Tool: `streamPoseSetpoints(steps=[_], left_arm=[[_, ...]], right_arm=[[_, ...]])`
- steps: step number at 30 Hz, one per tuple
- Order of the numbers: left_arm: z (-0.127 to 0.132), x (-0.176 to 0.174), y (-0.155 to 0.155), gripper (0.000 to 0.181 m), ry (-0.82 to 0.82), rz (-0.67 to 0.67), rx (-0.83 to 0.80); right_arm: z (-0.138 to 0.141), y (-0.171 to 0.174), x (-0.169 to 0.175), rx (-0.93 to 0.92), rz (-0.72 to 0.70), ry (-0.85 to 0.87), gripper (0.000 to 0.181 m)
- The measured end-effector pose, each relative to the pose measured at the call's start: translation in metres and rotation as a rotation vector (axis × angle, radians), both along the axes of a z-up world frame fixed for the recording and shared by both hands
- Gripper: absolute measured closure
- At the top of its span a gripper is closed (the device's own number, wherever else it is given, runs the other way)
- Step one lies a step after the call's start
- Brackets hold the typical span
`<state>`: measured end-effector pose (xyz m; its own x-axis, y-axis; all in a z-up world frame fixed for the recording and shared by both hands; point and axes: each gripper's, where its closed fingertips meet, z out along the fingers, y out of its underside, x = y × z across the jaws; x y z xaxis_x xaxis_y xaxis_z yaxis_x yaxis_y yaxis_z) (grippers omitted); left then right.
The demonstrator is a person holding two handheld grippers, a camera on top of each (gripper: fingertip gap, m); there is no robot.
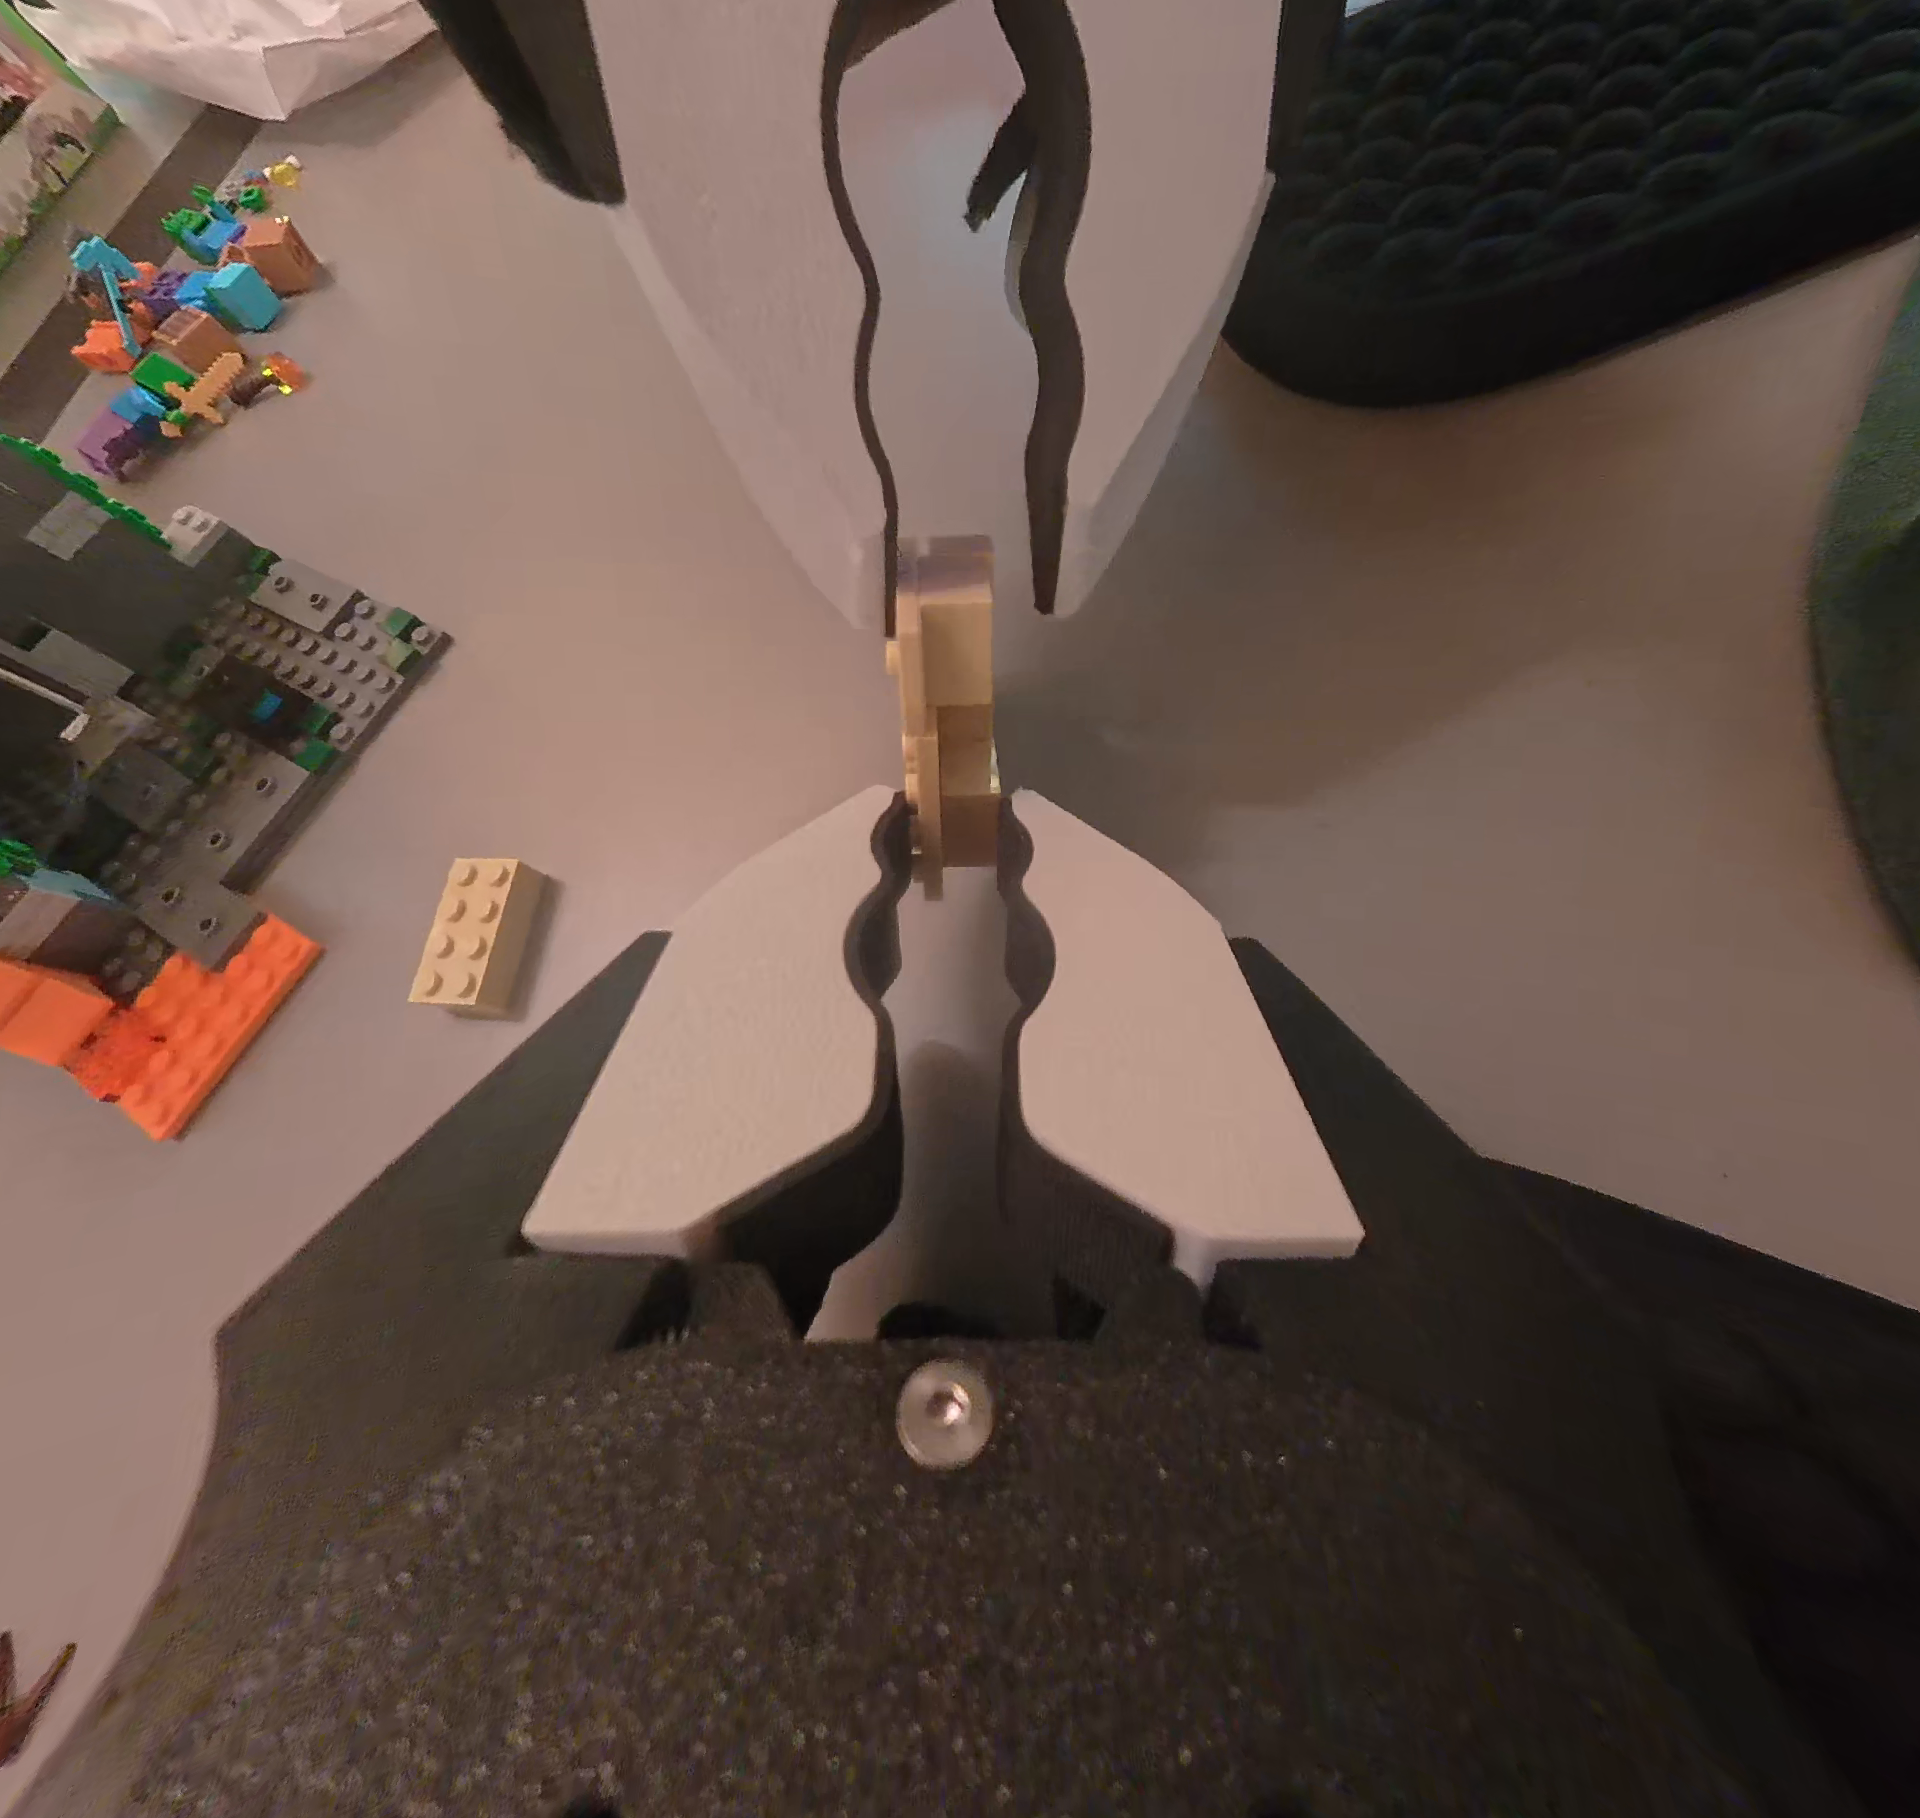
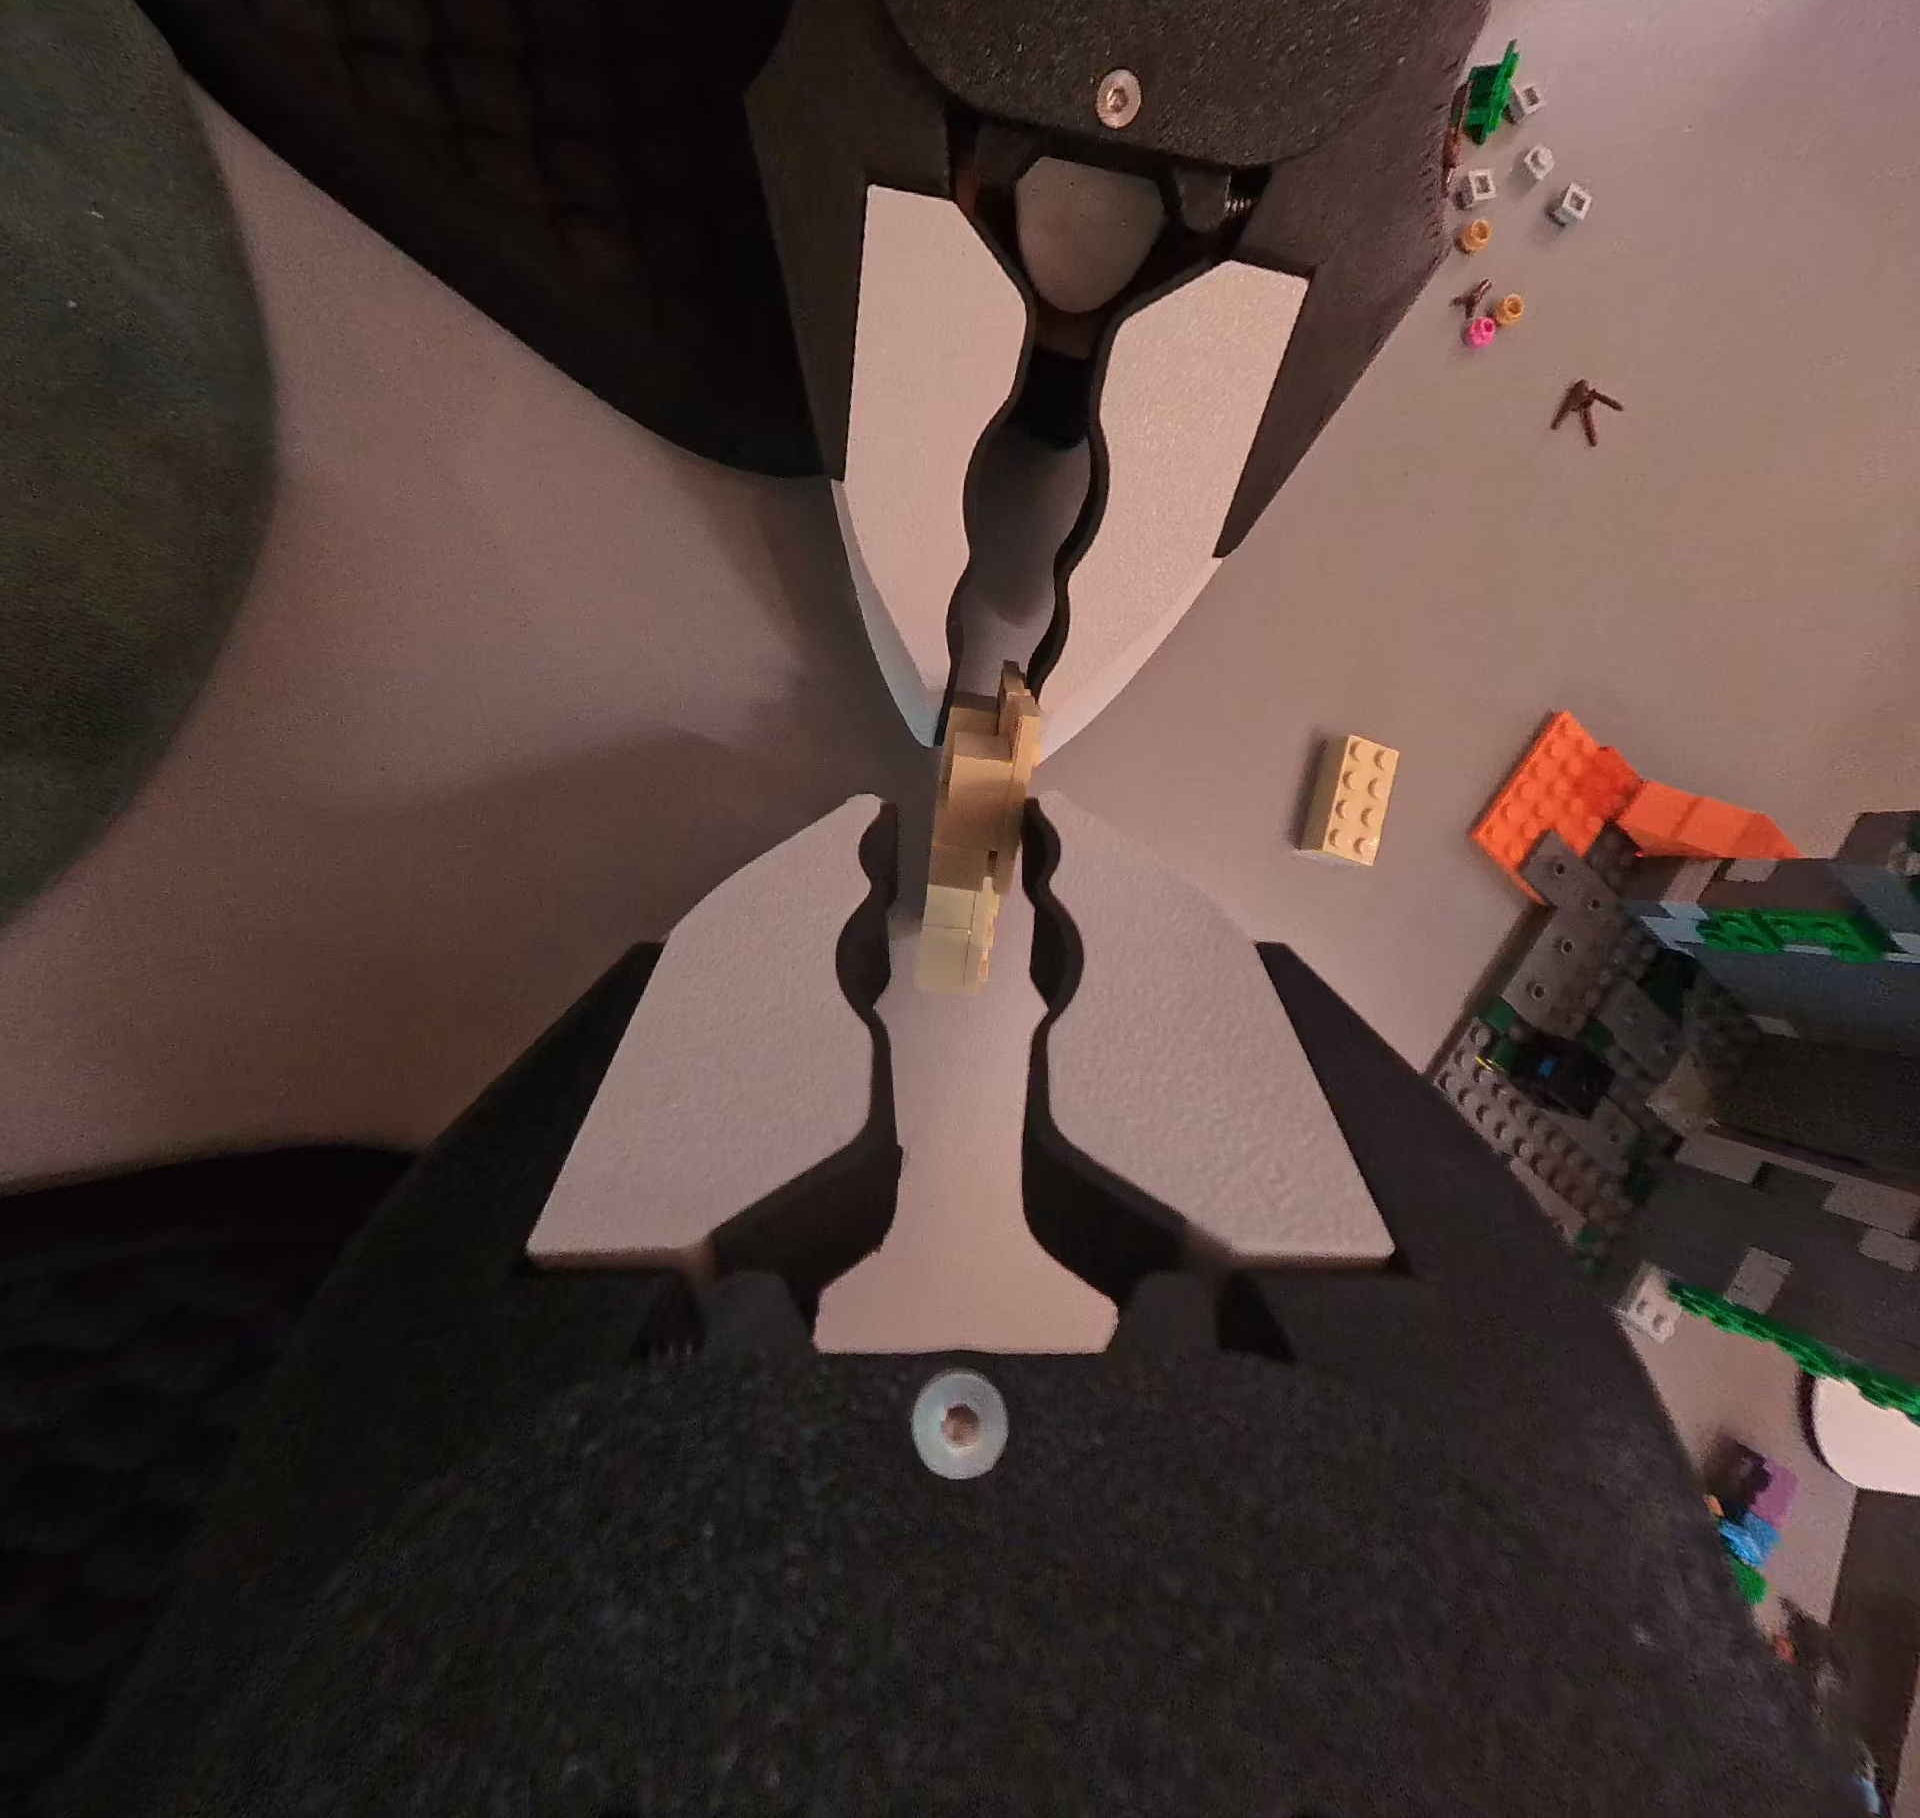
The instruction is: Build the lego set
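The small brick assembly (image 1: 948, 719) was tan, with one pale lilac-grey part at its far end. The loose brick (image 1: 476, 935) on the table was cream-tan. The table (image 1: 623, 625) was plain light grey. The build (image 1: 177, 729) was dark grey with green bits and an orange plate (image 1: 208, 1020). The mat (image 1: 1579, 147) was black with a scale pattern.

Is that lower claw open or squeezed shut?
Shut: in its own view, the left gripper pinches the tan brick piece between both fingers.

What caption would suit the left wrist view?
Both grippers, left and right, hold a tan assembly above the table.
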<state>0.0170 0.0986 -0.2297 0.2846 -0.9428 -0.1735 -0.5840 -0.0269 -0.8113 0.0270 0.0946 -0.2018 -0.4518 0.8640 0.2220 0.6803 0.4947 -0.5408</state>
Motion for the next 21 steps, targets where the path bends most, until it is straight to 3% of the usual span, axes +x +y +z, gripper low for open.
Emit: streamPoseSetpoints(steps=[13,21], left_arm=[[0.0,0.001,0.0,0.166,-0.002,-0.005,0.008],[0.0,0.001,0.0,0.166,0.001,0.001,0.004]], right_arm=[[-0.009,0.002,-0.003,-0.007,-0.051,0.091,0.152],[-0.014,0.006,-0.006,0.008,-0.091,0.115,0.163]])
